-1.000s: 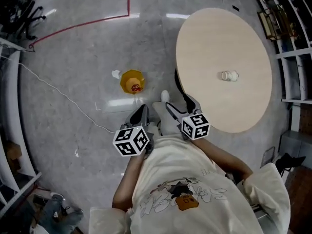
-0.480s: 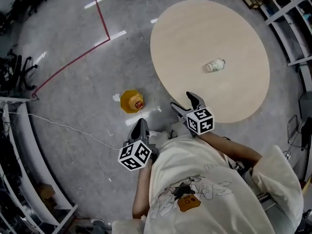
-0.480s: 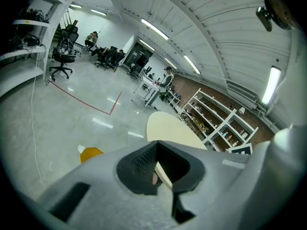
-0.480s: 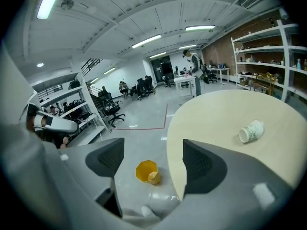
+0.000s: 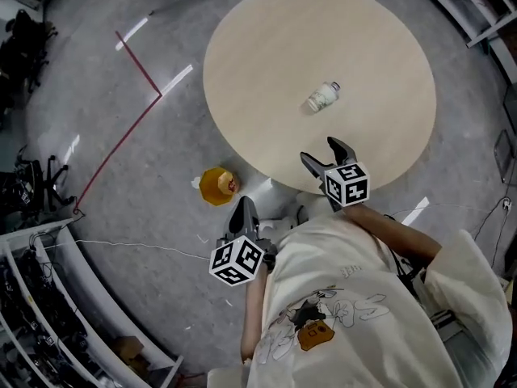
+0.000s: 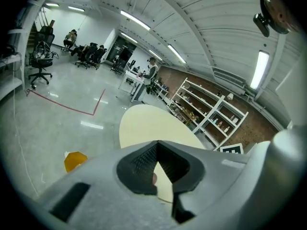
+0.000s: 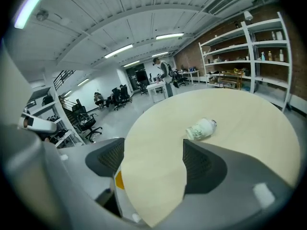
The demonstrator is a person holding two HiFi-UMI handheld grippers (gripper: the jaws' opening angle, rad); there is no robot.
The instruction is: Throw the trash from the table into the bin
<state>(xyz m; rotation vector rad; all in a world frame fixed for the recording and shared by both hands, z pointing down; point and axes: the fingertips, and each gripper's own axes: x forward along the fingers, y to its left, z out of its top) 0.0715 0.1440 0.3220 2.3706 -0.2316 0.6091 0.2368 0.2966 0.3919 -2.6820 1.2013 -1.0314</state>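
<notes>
The worktop [image 5: 266, 47] is round and flat, made of pale, smooth wood, and it is standing on a shiny grey floor [image 5: 121, 184] with a thin red line [image 5: 129, 132] running across it.

A small bottle [image 5: 323, 97] is lying on its side close to the middle of the worktop. It is white with a faint green print on its body. It has a short neck and a cap, and it is looking a little squashed. Nothing is touching it.

The right gripper [image 5: 320, 150] is hanging over the near edge of the worktop. Its grey fingers [image 7: 204, 164] have bumpy dark pads. They are standing wide apart with only bare wood showing between them. The bottle is lying well apart from them, farther in.

The left gripper [image 5: 242, 205] is hanging over the floor, off the worktop. Its fingers [image 6: 139, 164] are clenched, with the tips meeting, and they are holding nothing.

A small yellow bin [image 5: 218, 186] is sitting on the floor just beside the worktop's near edge.
</notes>
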